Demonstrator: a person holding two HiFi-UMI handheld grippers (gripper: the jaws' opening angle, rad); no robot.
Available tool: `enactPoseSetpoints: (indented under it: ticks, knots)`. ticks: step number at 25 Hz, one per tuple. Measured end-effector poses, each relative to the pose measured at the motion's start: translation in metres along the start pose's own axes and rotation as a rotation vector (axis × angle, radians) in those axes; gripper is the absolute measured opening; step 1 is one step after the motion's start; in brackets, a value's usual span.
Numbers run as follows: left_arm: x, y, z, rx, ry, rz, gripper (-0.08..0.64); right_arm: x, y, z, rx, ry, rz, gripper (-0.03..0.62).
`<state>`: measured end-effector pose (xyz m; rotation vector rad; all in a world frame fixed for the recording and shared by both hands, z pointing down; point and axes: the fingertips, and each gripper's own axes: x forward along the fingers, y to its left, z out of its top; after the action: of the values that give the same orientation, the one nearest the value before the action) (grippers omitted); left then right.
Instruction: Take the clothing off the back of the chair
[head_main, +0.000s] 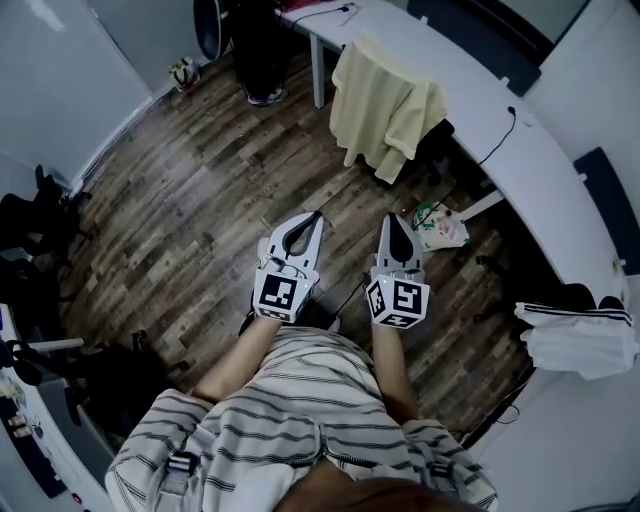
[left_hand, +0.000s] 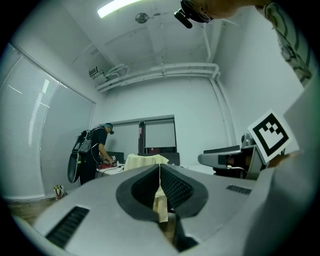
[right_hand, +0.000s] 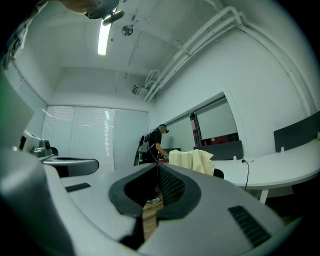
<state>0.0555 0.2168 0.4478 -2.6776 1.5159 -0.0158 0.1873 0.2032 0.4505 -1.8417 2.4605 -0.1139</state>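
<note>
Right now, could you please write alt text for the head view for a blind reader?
A pale yellow garment hangs over a chair back beside a curved white desk. In front, across a wood floor, a person in a striped shirt points the left gripper and right gripper at it, both shut and empty.
</note>
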Motion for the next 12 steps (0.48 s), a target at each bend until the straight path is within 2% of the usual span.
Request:
enactPoseSetpoints:
  ticks: [6, 12]
  knots:
    - [0.051, 0.037, -0.012, -0.024, -0.01, -0.038, 0.024, 0.059, -0.009, -0.008, -0.014, 0.01, -0.03, 0.02]
    - [0.124, 0.098, -0.019, -0.042, -0.022, -0.129, 0.025, 0.138, -0.023, 0.002, -0.023, 0.001, -0.135, 0.02]
